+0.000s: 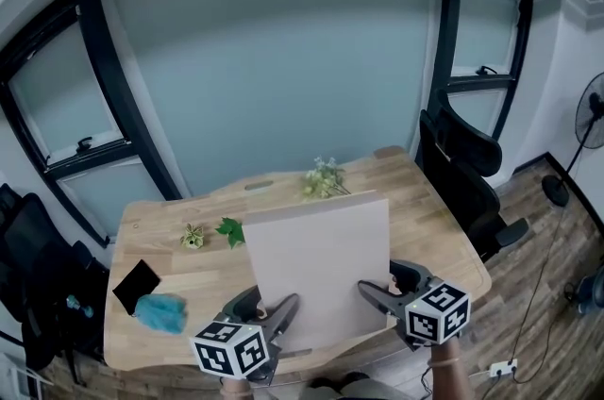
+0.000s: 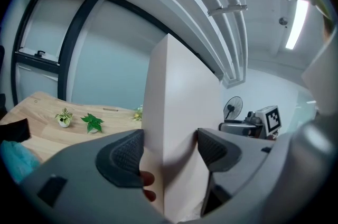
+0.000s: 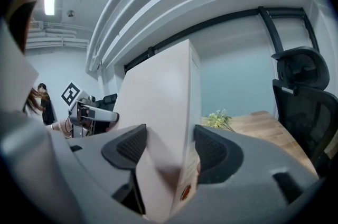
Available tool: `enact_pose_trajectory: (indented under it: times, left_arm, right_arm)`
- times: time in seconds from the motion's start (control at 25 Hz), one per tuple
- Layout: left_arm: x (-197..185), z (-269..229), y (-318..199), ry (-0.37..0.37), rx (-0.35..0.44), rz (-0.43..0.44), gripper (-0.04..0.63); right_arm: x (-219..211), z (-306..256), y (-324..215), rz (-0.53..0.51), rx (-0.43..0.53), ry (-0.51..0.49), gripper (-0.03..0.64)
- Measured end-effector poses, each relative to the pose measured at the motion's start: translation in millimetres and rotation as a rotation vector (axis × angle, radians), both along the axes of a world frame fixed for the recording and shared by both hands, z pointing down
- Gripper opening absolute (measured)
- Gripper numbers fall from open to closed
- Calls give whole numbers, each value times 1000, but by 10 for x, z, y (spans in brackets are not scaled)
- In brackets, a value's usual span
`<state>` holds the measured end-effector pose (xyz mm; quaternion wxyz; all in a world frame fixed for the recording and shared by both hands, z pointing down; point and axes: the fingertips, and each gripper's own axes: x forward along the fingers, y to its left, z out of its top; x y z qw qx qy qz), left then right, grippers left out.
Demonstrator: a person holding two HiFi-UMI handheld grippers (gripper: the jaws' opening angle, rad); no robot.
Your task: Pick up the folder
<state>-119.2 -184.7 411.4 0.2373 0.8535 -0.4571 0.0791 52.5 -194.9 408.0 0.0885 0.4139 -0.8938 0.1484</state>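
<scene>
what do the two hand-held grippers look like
Both are grey moulded plastic. The left hand-held gripper and right hand-held gripper each have two rounded jaws faced with dark ribbed pads. Each also carries a white cube printed with black square markers.

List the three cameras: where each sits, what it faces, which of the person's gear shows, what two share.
Head view: on the person's head, looking down at the table; left gripper and right gripper show, holding the folder.
Left gripper view: on the left gripper, aimed up toward the window; its jaws clamp the folder, right gripper beyond.
Right gripper view: on the right gripper, aimed likewise; its jaws clamp the folder, left gripper beyond.
Shared: all three show the folder.
</scene>
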Motion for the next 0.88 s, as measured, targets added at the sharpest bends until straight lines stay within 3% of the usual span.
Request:
enact_pose_trajectory:
  times: [0.88]
  left_arm:
    - [386,48,272,-5,-18,-76,311]
  right_arm:
    - [382,69,155,-65,-11,-11,290]
